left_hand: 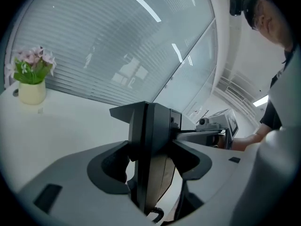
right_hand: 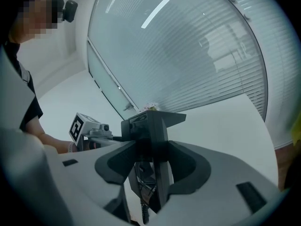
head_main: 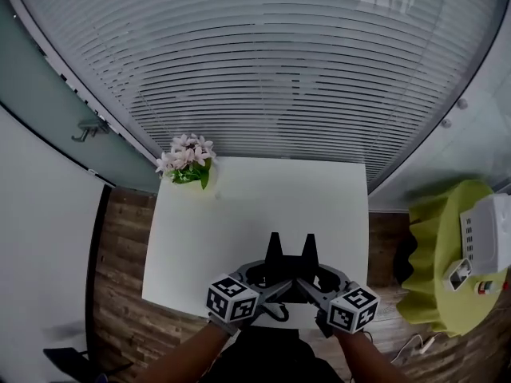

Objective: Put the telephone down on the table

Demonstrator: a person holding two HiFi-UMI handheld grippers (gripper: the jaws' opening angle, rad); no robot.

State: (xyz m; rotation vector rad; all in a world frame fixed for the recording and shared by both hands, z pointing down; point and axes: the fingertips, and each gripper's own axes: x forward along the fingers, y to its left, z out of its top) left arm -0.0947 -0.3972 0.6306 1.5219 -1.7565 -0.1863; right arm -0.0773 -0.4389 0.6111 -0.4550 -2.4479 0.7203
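Note:
The black telephone (left_hand: 162, 178) hangs just under the jaws in the left gripper view, its coiled cord (left_hand: 156, 214) curling below it. The same dark body (right_hand: 141, 173) and cord (right_hand: 143, 211) show in the right gripper view. My left gripper (head_main: 275, 250) (left_hand: 153, 112) and right gripper (head_main: 310, 250) (right_hand: 150, 121) sit side by side over the white table's (head_main: 263, 206) near edge, both shut on the telephone. In the head view the grippers hide most of the telephone; only a loop of cord (head_main: 275, 313) shows.
A cream vase of pink flowers (head_main: 188, 162) (left_hand: 30, 79) stands at the table's far left corner. A green round side table (head_main: 435, 254) carrying a white device (head_main: 487, 234) is to the right. Window blinds rise behind the table. Wooden floor (head_main: 120, 246) surrounds it.

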